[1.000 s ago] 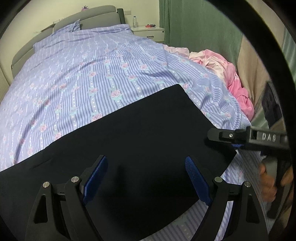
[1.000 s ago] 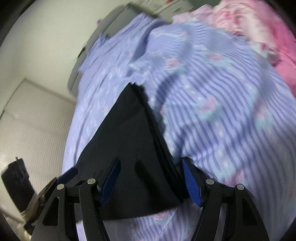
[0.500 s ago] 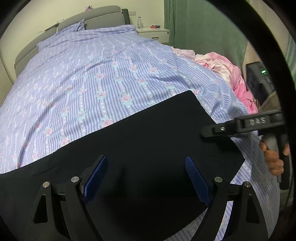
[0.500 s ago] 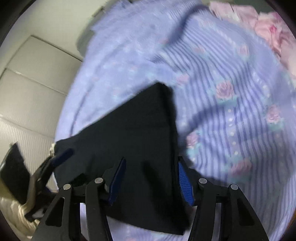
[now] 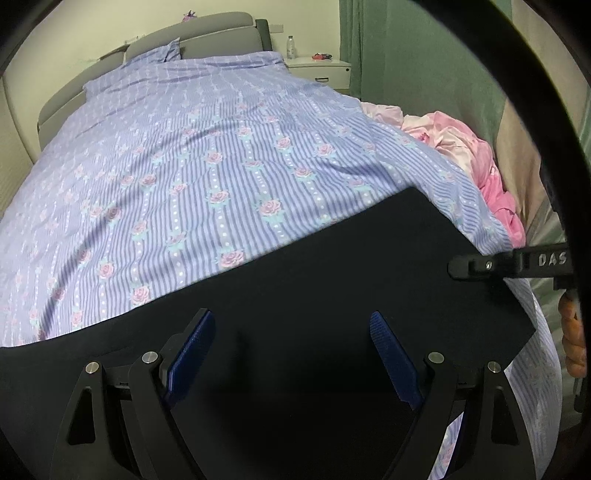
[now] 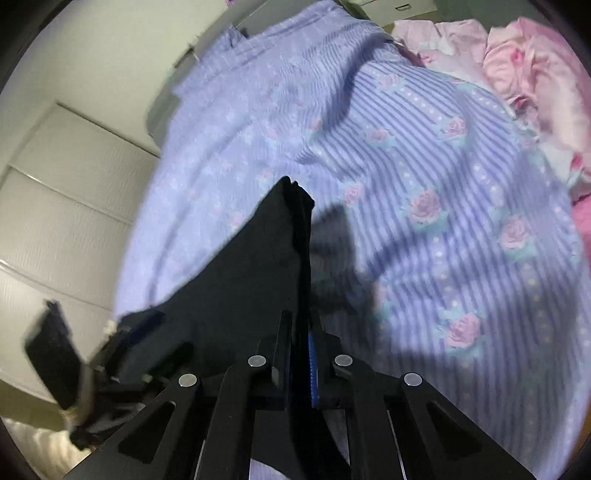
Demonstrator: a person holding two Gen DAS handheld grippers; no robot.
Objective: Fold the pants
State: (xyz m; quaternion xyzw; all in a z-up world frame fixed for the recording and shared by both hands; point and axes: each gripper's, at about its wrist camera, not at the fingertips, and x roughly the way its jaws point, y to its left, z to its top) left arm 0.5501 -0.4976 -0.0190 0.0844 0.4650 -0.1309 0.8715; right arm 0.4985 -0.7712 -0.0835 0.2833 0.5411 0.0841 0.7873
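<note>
The black pants (image 5: 295, 295) lay flat across the lower half of the left wrist view, spread on the bed (image 5: 184, 166) with its lilac striped cover printed with pink roses. Their far edge ran on a slant from the lower left up to a corner at centre right of the frame.

The left gripper (image 5: 291, 354) hung above the dark cloth at the bottom of its own view, its two blue-padded fingers (image 5: 190, 350) standing wide apart with only fabric showing between them and nothing pinched.

The right gripper (image 6: 301, 354) sat at the bottom centre of its own view. Its fingers had just been closing and were now together, clamped on an edge of the pants (image 6: 251, 280), which rose from between them in a bunched fold towards the middle of the frame. In the left wrist view the same tool (image 5: 509, 264) reached in from the right edge, its tip at the right-hand border of the cloth, with part of a hand (image 5: 572, 336) gripping its handle below.

A crumpled pink blanket (image 5: 469, 147) lay beside the bed at the right, near a green curtain (image 5: 424, 55). A grey headboard (image 5: 207, 27) and a white nightstand (image 5: 321, 70) stood in the upper part of the frame.
</note>
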